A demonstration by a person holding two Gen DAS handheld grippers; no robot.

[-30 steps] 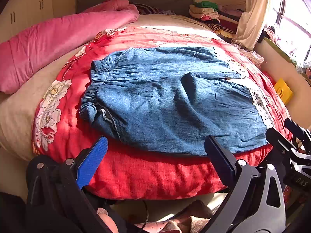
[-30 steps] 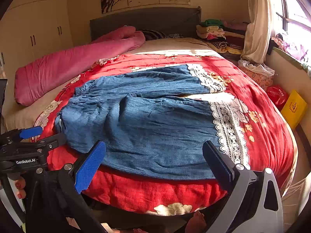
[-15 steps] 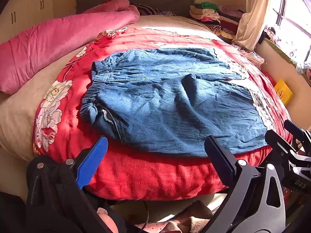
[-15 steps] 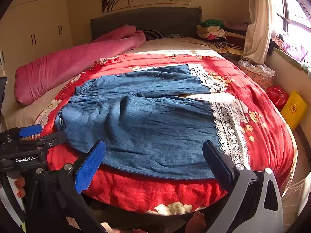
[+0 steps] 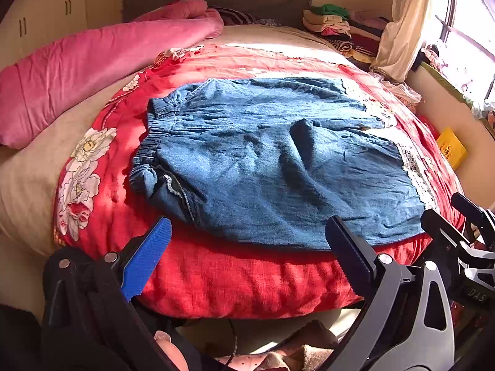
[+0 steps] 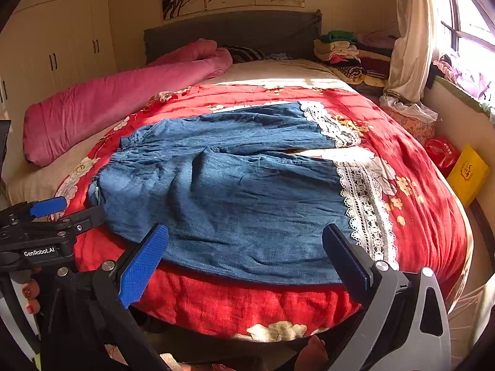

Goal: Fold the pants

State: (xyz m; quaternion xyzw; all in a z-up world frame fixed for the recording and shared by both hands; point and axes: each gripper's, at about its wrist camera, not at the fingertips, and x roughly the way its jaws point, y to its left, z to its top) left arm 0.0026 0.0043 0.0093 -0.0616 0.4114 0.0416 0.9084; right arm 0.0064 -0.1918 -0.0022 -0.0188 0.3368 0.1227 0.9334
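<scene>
Blue denim pants with white lace hems lie spread flat on the red floral bedspread, waistband at the left, legs pointing right. They also show in the right wrist view, lace hems at the right. My left gripper is open and empty, held off the bed's near edge below the pants. My right gripper is open and empty, also off the near edge. Each gripper shows at the edge of the other's view.
A rolled pink duvet lies along the bed's left side. Stacked folded clothes sit by the headboard. A curtain and window are at the right. A yellow box and red bag stand on the floor beside the bed.
Both views have shifted very slightly; the pants sit a touch lower in the left wrist view. The pants have not moved and both grippers stay open.
</scene>
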